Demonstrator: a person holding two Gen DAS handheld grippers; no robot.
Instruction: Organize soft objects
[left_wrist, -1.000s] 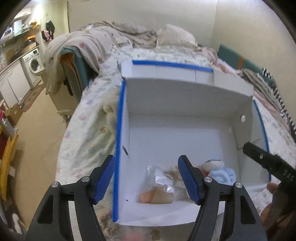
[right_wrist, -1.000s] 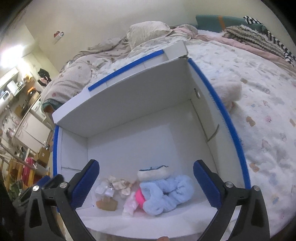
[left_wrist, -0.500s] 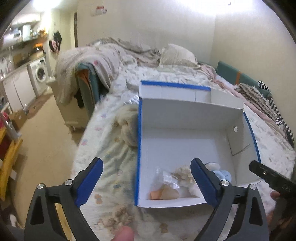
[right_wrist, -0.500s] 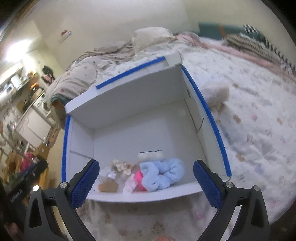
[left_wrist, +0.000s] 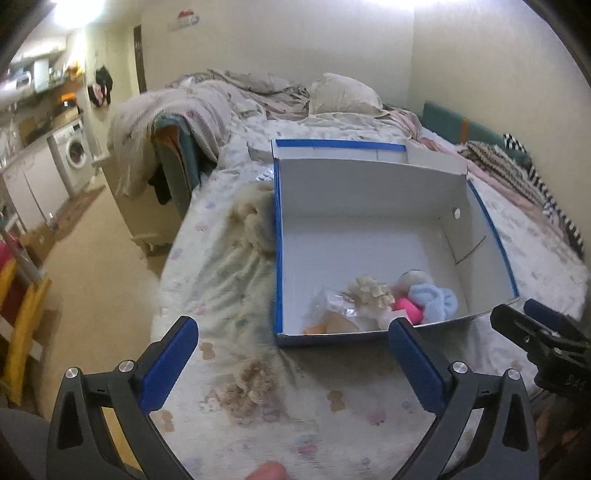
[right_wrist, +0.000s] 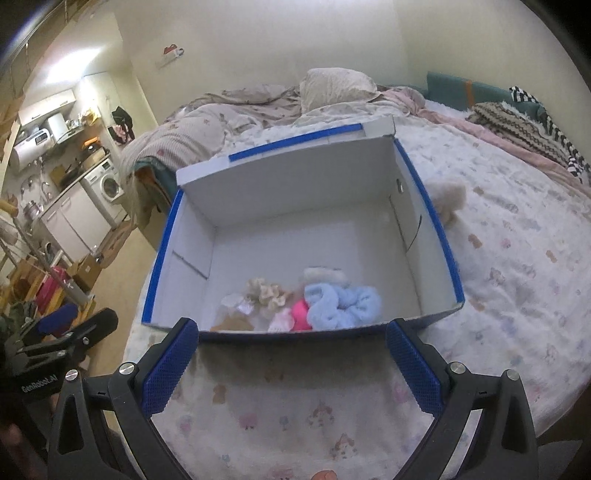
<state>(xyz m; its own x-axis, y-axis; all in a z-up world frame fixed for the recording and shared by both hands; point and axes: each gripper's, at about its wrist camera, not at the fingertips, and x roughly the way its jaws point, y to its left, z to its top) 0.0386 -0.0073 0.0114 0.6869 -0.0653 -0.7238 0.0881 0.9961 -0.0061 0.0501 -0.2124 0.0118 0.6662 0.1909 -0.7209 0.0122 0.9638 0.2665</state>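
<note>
A white box with blue-taped rims (left_wrist: 369, 192) (right_wrist: 295, 184) sits open on the bed. In its near end lie a light-blue fluffy scrunchie (left_wrist: 436, 302) (right_wrist: 343, 302), a pink item (left_wrist: 406, 310) (right_wrist: 300, 314), a beige frilly scrunchie (left_wrist: 369, 295) (right_wrist: 266, 293) and a clear packet (left_wrist: 332, 310). A beige frilly scrunchie (left_wrist: 247, 387) lies on the bedspread in front of the box. A cream plush (left_wrist: 255, 218) lies left of the box; another (right_wrist: 448, 197) lies to its right. My left gripper (left_wrist: 291, 354) and right gripper (right_wrist: 291, 360) are open and empty, held before the box.
The floral bedspread (right_wrist: 517, 277) covers the bed. Rumpled blankets and a pillow (left_wrist: 340, 96) lie at the far end, striped cushions (left_wrist: 524, 177) at the right. The floor, a washing machine (left_wrist: 72, 155) and shelving are to the left.
Both grippers have pulled back and up from over the box. The left gripper has opened wider. The scrunchie on the bedspread has come into view.
</note>
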